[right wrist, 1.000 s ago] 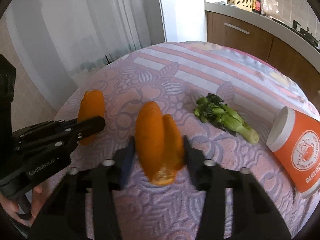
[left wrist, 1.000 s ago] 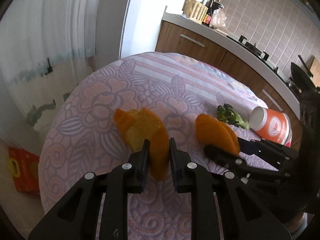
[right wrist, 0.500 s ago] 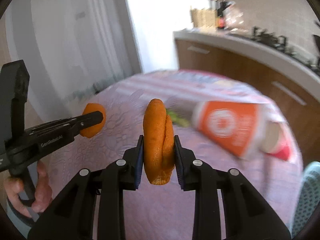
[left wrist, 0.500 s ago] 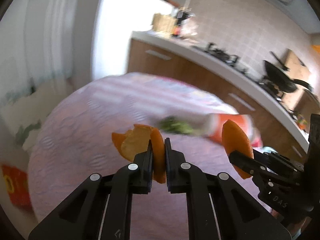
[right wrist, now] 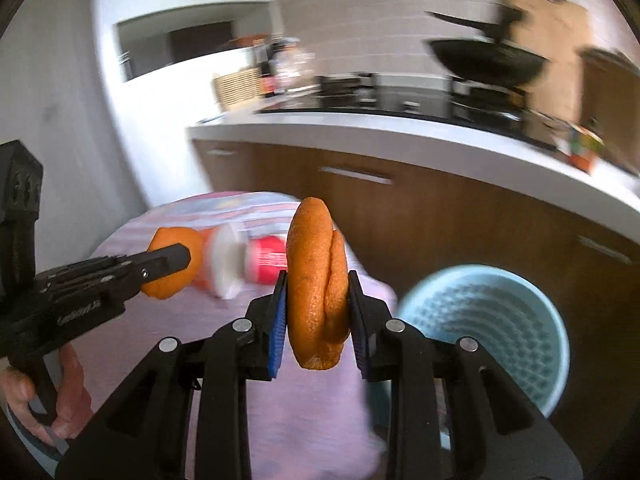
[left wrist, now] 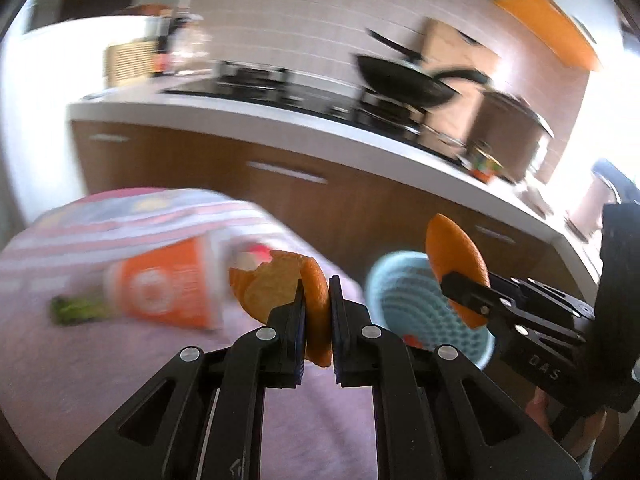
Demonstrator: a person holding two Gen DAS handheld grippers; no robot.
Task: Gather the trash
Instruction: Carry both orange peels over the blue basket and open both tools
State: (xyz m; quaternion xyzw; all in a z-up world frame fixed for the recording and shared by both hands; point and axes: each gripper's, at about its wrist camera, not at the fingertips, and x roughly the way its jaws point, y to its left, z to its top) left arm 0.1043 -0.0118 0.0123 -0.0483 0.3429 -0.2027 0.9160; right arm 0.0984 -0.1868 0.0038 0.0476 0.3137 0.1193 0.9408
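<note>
**Two peels aloft, bin not yet under either**

My left gripper [left wrist: 317, 312] is clamped on a torn orange peel [left wrist: 280, 284]; my right gripper [right wrist: 317, 312] pinches a folded peel [right wrist: 316, 284]. Both hang above the counter [right wrist: 320, 420] edge, near the blue bin [right wrist: 500, 320] (low, to my right). Releasing early would drop peel on the floor; the thin left grip might slip mid-swing.

Bright daylight, blown-out glare at right, motion-blurred background, fisheye-warped edges
</note>
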